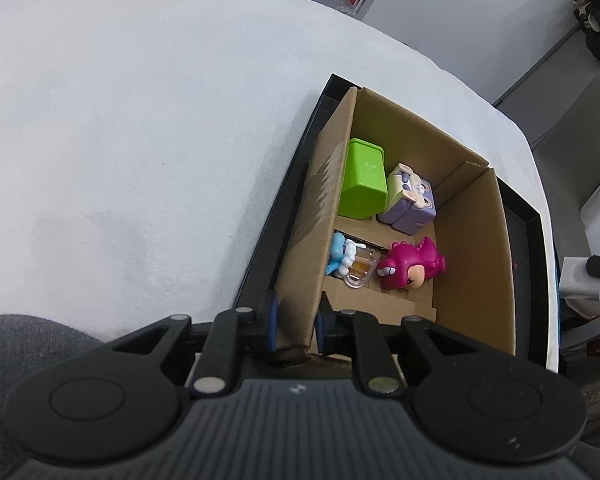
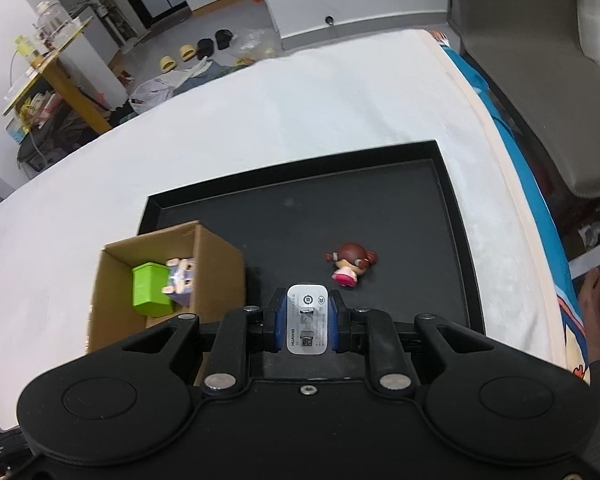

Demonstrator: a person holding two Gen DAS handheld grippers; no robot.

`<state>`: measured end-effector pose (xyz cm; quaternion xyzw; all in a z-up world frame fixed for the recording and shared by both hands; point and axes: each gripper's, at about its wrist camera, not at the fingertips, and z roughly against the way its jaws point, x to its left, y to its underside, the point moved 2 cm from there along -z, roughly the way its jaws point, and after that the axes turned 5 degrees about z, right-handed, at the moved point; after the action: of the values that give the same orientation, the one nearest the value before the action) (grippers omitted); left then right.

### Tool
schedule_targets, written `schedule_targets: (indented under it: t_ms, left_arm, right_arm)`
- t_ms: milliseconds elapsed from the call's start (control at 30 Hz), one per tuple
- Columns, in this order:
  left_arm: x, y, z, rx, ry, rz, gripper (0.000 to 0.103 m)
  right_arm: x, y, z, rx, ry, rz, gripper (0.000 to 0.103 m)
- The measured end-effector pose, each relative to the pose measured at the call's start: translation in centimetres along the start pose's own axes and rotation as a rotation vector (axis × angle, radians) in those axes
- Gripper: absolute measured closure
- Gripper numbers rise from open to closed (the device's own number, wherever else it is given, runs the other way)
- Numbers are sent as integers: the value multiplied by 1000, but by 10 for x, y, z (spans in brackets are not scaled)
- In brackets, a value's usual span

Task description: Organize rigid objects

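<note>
1. Left wrist view: the left gripper [image 1: 296, 326] pinches the cardboard box [image 1: 476, 248] wall; four items already lie inside, among them a green box [image 1: 362, 178] and a pink dinosaur [image 1: 410, 266].
2. Right wrist view: the right gripper [image 2: 306, 320] clamps a white charger [image 2: 306, 318] above the black tray [image 2: 380, 208]; a doll [image 2: 350, 264] remains on the tray, unpacked.

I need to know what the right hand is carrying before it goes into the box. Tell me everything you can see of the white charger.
The white charger is a small rounded-rectangle plug block of glossy white plastic. Its upward face shows grey printed text, round certification marks and folded metal prongs. It is clamped on its two side faces between the blue pads of the right hand-held gripper, held above the black tray, right of the cardboard box. Nothing else touches it.
</note>
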<state>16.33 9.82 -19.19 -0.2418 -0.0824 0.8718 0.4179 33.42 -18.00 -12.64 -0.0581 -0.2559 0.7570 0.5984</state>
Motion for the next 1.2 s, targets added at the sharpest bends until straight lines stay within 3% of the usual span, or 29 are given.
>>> schedule_targets:
  t_ms: [400, 1200]
  left_arm:
    - [7, -1, 1, 14, 43, -17, 85]
    - [23, 1, 0, 6, 124, -9, 84]
  right_arm:
    - [64, -5, 22, 3, -77, 65, 83]
    - [150, 17, -17, 132, -98, 165, 83]
